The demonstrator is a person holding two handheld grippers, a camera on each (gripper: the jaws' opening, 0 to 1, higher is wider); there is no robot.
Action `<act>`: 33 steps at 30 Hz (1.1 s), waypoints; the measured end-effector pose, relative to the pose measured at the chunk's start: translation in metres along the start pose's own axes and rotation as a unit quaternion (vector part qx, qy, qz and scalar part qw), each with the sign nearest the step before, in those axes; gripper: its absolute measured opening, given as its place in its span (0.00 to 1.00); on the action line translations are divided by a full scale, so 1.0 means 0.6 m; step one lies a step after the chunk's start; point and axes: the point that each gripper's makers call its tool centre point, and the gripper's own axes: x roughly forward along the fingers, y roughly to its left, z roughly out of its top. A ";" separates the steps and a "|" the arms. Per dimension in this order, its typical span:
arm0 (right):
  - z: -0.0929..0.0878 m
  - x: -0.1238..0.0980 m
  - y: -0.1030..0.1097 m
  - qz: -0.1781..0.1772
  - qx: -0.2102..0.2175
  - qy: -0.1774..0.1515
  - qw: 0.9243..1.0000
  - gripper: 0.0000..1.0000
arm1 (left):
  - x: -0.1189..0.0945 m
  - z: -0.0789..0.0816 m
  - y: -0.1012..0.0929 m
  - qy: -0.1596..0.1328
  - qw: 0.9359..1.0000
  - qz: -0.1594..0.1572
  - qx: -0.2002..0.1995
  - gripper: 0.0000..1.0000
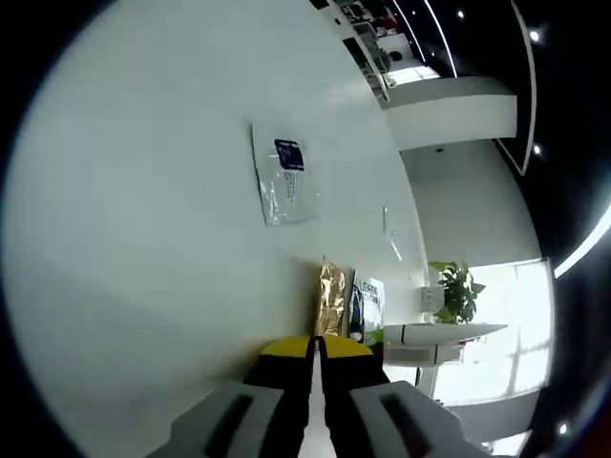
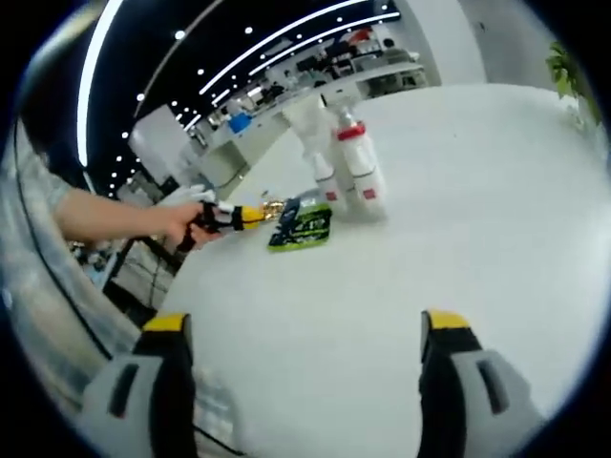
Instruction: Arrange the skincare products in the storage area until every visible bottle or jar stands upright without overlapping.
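Taking the two white bottles [image 2: 348,162] as the landmark in the right gripper view: furthest left of them a person's hand [image 2: 181,224] holds the left gripper [image 2: 250,217], whose yellow tips reach toward a gold packet [image 2: 278,207] lying flat on the white table [image 2: 458,229]. Between that packet and the bottles lies a green and black sachet [image 2: 303,227], also flat, its far edge close to the smaller bottle. Both bottles stand upright, side by side and close together; whether they touch I cannot tell.

In the left gripper view the left gripper's jaws are pressed together with nothing visible between them, tips just short of the gold packet [image 1: 331,299]; a blue-printed clear sachet [image 1: 284,181] lies apart, further out on the table.

The right gripper [image 2: 307,336] is spread wide and empty, well back from the bottles.

The risks, as I judge them: closed jaws can only shove the gold packet, sliding it onto the green sachet and creating an overlap. A push carried further could knock the smaller bottle over. The flat packets may also slip from a pinch.
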 end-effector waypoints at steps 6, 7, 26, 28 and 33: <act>-0.006 0.002 0.007 0.009 0.002 0.008 1.000 0.96 | -0.001 0.009 -0.001 -0.007 1.000 0.001 0.013 0.03; -0.007 0.002 0.007 0.010 0.004 0.009 1.000 0.95 | -0.002 0.011 -0.001 -0.007 1.000 0.001 0.013 0.04; -0.018 0.013 0.031 0.041 0.003 0.018 0.999 0.93 | -0.035 0.022 -0.006 0.013 1.000 0.014 0.008 0.25; -0.017 0.015 0.030 0.042 0.004 0.016 0.999 0.93 | -0.041 0.026 -0.008 0.010 1.000 0.018 0.010 0.29; -0.019 0.023 0.030 0.047 0.008 0.021 0.999 0.93 | -0.059 0.037 -0.013 0.003 0.998 0.039 0.049 0.41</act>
